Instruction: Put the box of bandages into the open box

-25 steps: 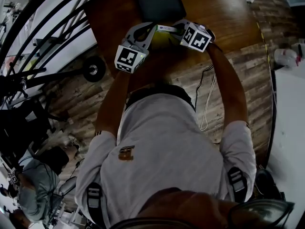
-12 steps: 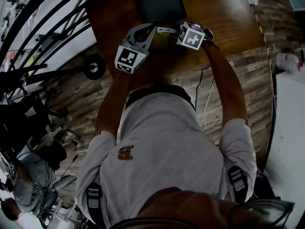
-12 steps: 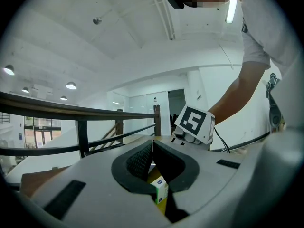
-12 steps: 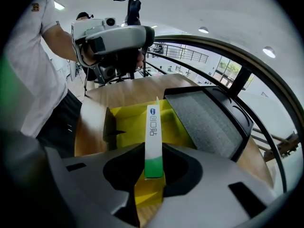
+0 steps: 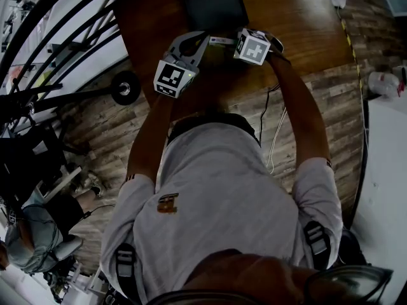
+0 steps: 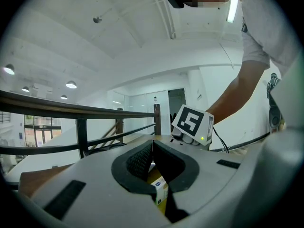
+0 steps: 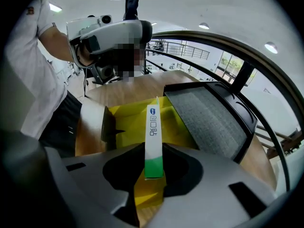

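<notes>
The box of bandages [image 7: 153,137] stands on edge in the right tongs [image 7: 153,151], gripped at its green end. Its far end is over the yellow interior of the open box [image 7: 178,127]. The jaws have just been opening slightly, but the box sits between them and I judge it held. The steep downward tilt suits lowering it in endwise.

The left tongs [image 6: 152,152] are closed pad to pad at the left of the open box. I judge they steady a flap, but cannot confirm contact.

The open box rests on a brown wooden table [image 7: 137,87]. A black case with grey padding [image 7: 209,122] lies to its right. A dark railing [image 6: 71,110] and a plank floor [image 5: 318,88] surround the table.
</notes>
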Available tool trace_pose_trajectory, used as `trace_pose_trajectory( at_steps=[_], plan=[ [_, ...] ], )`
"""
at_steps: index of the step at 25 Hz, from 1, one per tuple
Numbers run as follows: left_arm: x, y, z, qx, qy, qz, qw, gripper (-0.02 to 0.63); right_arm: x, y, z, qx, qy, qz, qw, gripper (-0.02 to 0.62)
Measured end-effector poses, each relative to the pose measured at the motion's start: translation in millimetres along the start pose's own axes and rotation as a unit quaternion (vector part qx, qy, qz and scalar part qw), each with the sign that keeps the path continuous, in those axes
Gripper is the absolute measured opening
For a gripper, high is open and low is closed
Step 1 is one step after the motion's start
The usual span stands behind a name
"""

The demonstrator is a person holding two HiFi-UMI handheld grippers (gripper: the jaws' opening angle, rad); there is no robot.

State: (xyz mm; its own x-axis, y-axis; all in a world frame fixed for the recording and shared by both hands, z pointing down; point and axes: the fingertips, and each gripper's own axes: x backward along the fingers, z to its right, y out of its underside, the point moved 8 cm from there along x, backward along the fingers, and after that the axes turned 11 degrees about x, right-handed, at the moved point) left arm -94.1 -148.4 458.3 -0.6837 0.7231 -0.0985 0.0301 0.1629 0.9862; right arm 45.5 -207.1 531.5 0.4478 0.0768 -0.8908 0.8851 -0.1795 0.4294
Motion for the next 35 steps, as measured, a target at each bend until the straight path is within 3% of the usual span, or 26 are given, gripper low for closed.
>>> trace_pose_trajectory(
  at_steps=[11, 19, 26, 35],
  plan=[
    [-8, 1, -2, 0.008, 0.006, -0.002, 0.9999, 0.02, 16, 11, 3, -0.049, 0.015, 0.041, 0.998, 0.166],
    [-9, -5, 1, 0.013, 0.01, 0.001, 0.9999, 0.02, 51, 5, 4, -0.07, 0.066, 0.124, 0.988, 0.169],
    [-3, -26, 9, 0.018, 0.009, 0.021, 0.9996, 0.02, 92, -19, -7, -0.091, 0.14, 0.232, 0.958, 0.103],
    [3, -58, 21, 0.022, 0.02, 0.051, 0.9982, 0.02, 133, -46, -25, -0.117, 0.211, 0.369, 0.898, 0.063]
  ],
)
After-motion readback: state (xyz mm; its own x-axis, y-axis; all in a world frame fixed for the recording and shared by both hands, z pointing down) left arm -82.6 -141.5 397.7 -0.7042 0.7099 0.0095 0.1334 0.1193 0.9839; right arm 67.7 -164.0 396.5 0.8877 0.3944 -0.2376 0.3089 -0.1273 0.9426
